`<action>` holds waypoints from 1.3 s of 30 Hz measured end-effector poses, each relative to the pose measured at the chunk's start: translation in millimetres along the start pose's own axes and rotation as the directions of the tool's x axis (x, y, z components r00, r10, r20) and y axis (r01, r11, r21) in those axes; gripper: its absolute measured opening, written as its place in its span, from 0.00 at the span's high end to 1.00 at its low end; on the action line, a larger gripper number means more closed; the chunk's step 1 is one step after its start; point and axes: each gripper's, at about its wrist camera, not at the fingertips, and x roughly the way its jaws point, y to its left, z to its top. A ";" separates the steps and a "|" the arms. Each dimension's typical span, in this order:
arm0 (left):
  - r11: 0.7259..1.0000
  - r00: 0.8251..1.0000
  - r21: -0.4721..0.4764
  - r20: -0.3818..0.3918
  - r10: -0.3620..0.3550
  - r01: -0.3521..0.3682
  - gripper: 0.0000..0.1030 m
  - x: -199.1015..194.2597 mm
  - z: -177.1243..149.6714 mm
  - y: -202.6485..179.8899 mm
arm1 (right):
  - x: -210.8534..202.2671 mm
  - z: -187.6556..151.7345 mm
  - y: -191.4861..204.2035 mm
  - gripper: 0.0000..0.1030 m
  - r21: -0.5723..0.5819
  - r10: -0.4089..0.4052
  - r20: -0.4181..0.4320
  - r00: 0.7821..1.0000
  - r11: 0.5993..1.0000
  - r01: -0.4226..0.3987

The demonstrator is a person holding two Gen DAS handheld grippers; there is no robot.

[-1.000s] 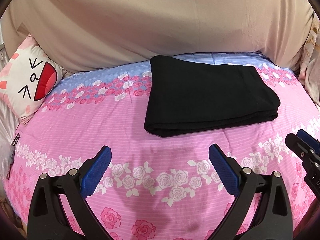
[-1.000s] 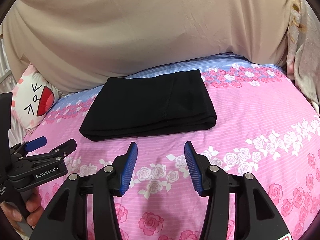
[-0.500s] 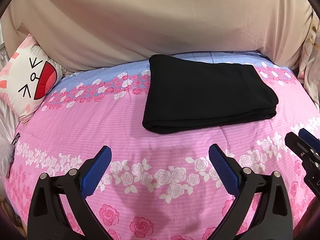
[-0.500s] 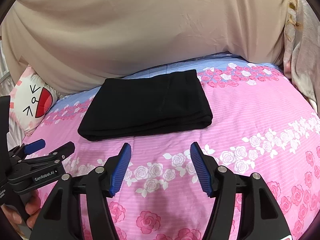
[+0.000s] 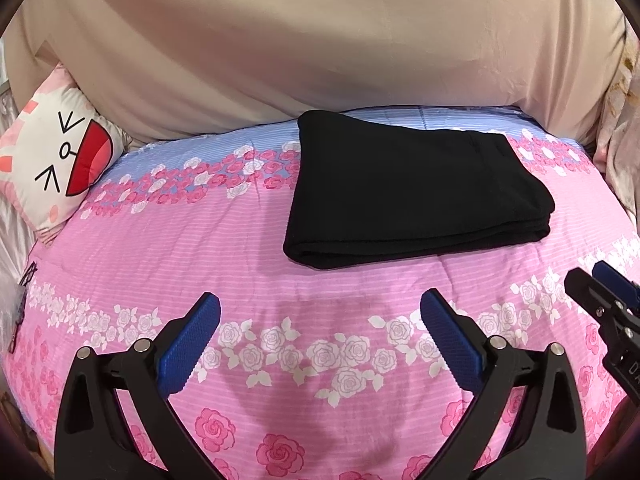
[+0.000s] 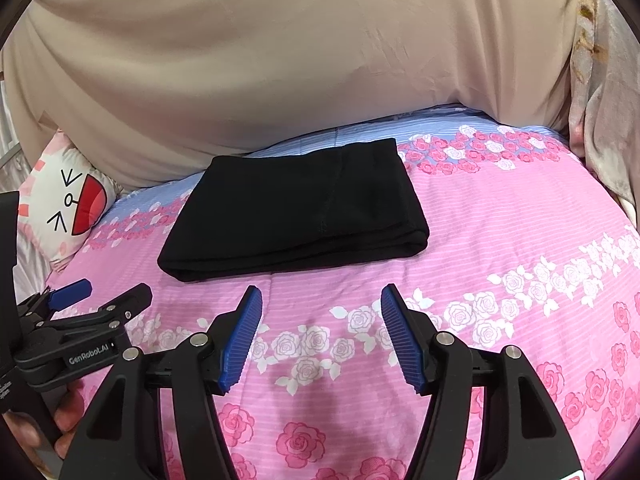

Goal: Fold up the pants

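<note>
The left tool [image 5: 320, 320] hung over the near part of the bed with its blue-padded fingers [image 5: 188, 344] spread wide and nothing between them. The right tool [image 6: 321, 316] hovered just beside it, also released, its ribbed blue pads [image 6: 242, 340] apart and empty. In the right wrist view the left tool showed at the lower left edge, gripped by a hand [image 6: 48, 424]; in the left wrist view the tip of the right tool showed at the right edge.

Beyond both tools, clear of their fingers, the black pants [image 5: 404, 192] lay folded into a flat rectangular stack on the pink floral bedspread [image 5: 200, 240], toward the far side where the print turned blue. A cartoon-face cushion [image 5: 60, 164] leaned at the far left corner. Beige fabric [image 6: 280, 60] rose behind the bed.
</note>
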 end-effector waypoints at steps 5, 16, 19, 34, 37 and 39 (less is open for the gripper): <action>0.998 0.999 -0.045 -0.026 -0.043 0.042 0.05 10.3 1.6 8.8 | 4.9 0.6 -0.9 0.41 0.000 0.001 -0.008 1.000 1.000 -0.001; 0.999 0.999 -0.029 -0.010 -0.031 0.030 0.05 14.5 4.8 7.7 | 9.0 2.5 2.0 0.41 -0.005 -0.004 -0.012 1.000 1.000 0.004; 0.999 1.000 -0.027 -0.009 -0.029 0.029 0.05 15.8 5.1 7.1 | 10.6 2.3 1.7 0.41 0.000 -0.006 -0.015 1.000 1.000 0.006; 0.997 0.998 -0.046 -0.020 -0.061 0.060 0.05 29.1 7.0 2.0 | 15.0 1.2 1.4 0.41 0.003 -0.012 -0.034 0.999 1.000 0.012; 0.999 0.999 -0.020 -0.015 -0.040 0.040 0.05 25.3 6.7 -1.2 | 13.9 2.3 0.8 0.41 0.006 -0.010 -0.034 0.999 1.000 0.010; 1.000 0.999 -0.001 -0.026 -0.021 0.021 0.05 21.7 6.4 -4.4 | 12.3 4.2 0.7 0.41 0.004 -0.014 -0.032 0.999 1.000 0.014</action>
